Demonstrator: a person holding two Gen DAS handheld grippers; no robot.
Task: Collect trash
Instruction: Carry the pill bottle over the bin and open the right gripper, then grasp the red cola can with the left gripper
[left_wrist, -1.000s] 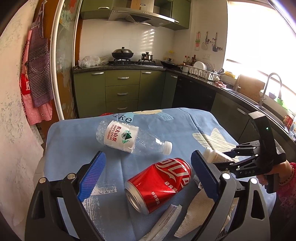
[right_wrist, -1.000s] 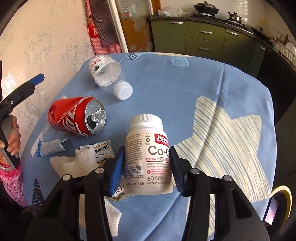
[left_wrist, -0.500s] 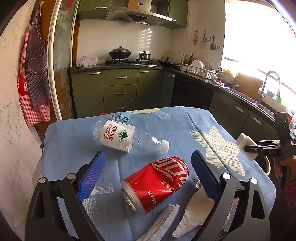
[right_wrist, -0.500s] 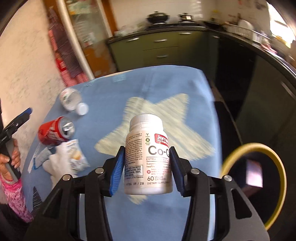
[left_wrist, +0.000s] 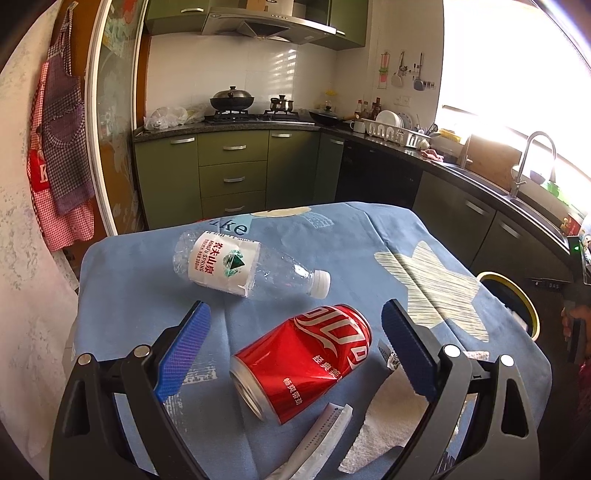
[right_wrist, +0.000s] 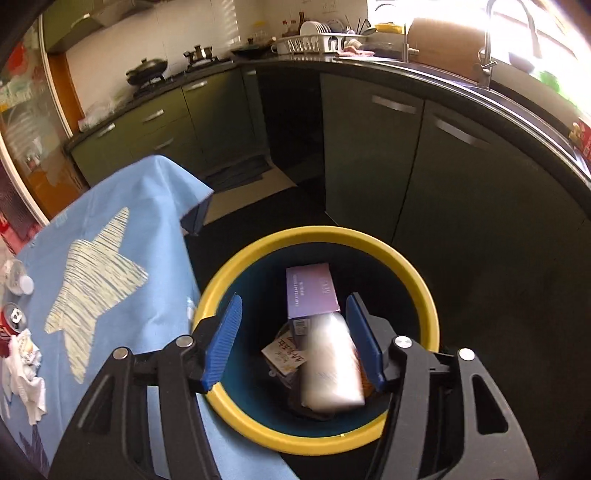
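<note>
The right gripper (right_wrist: 293, 339) sits right over the yellow-rimmed bin (right_wrist: 424, 284), jaws opening, and a blurry white bottle (right_wrist: 330, 362) between the pads looks like it's dropping in, though it's too smeared to be sure. A purple box (right_wrist: 312, 295) is already in the bin.

Still left on the blue star tablecloth (left_wrist: 369, 251) beside the bin: a red can (left_wrist: 306, 358), a clear water bottle (left_wrist: 243, 267), a crumpled napkin (left_wrist: 391, 424) and some wrappers. The left gripper (left_wrist: 295, 354) hangs spread wide around the can, not touching it.

Green kitchen cabinets (left_wrist: 232, 173) behind, sunny window.
</note>
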